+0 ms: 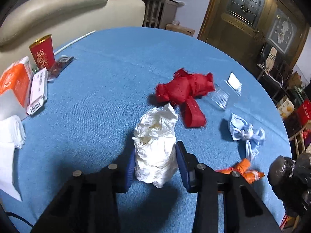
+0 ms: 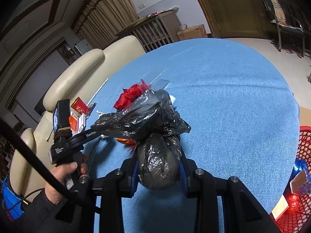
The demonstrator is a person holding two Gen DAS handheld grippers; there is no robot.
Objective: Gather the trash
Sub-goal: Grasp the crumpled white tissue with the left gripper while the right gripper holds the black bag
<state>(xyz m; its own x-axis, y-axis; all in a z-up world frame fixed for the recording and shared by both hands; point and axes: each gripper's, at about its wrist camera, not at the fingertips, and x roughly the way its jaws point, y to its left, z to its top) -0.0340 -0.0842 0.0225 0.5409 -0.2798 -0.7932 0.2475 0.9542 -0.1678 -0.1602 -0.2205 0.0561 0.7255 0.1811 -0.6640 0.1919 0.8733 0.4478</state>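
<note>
My left gripper [image 1: 156,165] is shut on a crumpled white tissue wad [image 1: 155,145] and holds it over the blue tablecloth [image 1: 108,89]. On the cloth lie a red fabric scrap [image 1: 184,93], a light blue face mask [image 1: 245,134], an orange wrapper [image 1: 246,171] and clear plastic packaging [image 1: 227,92]. My right gripper [image 2: 158,169] is shut on a knotted black plastic bag [image 2: 155,147]; the bag also shows at the right edge of the left wrist view [image 1: 289,178]. The left gripper's body shows in the right wrist view [image 2: 66,145], its fingers hidden behind the bag.
A red cup [image 1: 42,52], an orange tissue pack [image 1: 15,81], a white box [image 1: 38,91] and folded white paper [image 1: 9,134] sit at the table's left. A cream sofa [image 1: 64,9] stands behind. A red basket [image 2: 299,184] sits low to the right of the table.
</note>
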